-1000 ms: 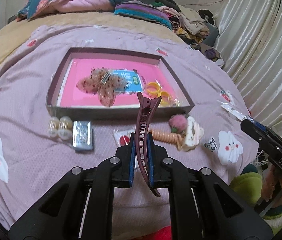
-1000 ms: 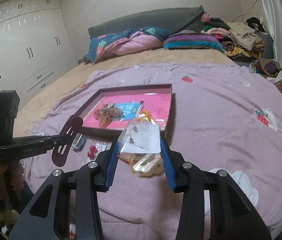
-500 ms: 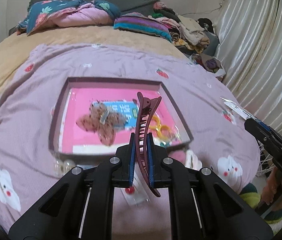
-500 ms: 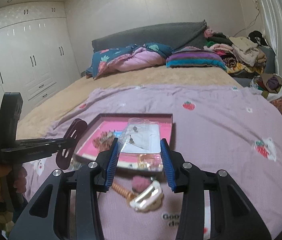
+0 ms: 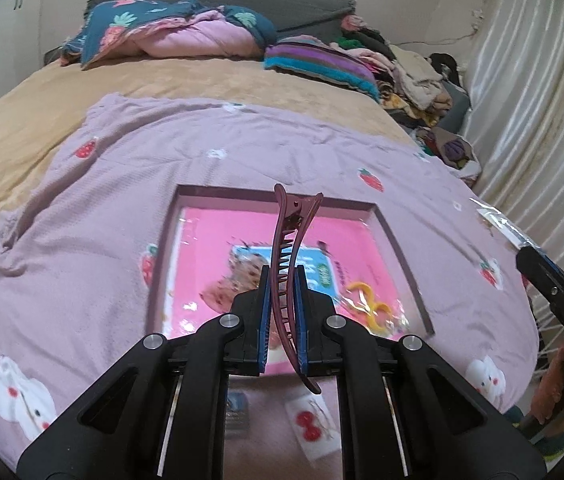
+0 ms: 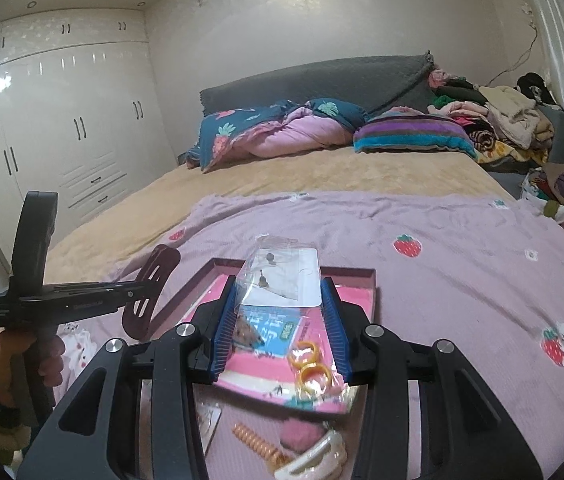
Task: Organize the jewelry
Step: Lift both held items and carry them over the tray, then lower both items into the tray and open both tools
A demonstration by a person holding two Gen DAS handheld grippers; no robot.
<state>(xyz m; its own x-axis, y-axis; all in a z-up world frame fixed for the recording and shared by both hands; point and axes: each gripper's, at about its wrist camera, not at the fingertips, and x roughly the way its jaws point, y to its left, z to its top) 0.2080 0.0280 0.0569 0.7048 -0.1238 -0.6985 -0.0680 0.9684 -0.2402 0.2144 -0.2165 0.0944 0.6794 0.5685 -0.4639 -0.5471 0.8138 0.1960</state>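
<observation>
The left gripper point(image 5: 281, 312) is pinched shut on a long maroon hair clip point(image 5: 290, 264), gripping it about halfway along so the hinged end sticks up and forward while the curved tip hangs down behind the blue pads. The clip is slim, glossy plastic, with a row of short teeth along its inner edge and a forked, beak-like top. It hangs in the air above the near part of a shallow box point(image 5: 398, 240) lying on the lilac bedspread point(image 5: 121, 184).

The right gripper point(image 6: 279, 320) is closed on a clear plastic packet point(image 6: 282, 276) with a white card inside and small dark earrings on it, held up over the same box. Inside the box, on its pink lining, lie a blue card point(image 6: 277, 330), a brownish butterfly clip point(image 5: 229, 276) and yellow rings point(image 6: 309, 364) in a clear wrapper.

On the bedspread near the box's front edge sit a red cherry pair point(image 5: 309, 429) on a card, an orange spiral tie point(image 6: 257, 442), a pink pom-pom point(image 6: 302, 434) and a cream claw clip point(image 6: 314, 460)
</observation>
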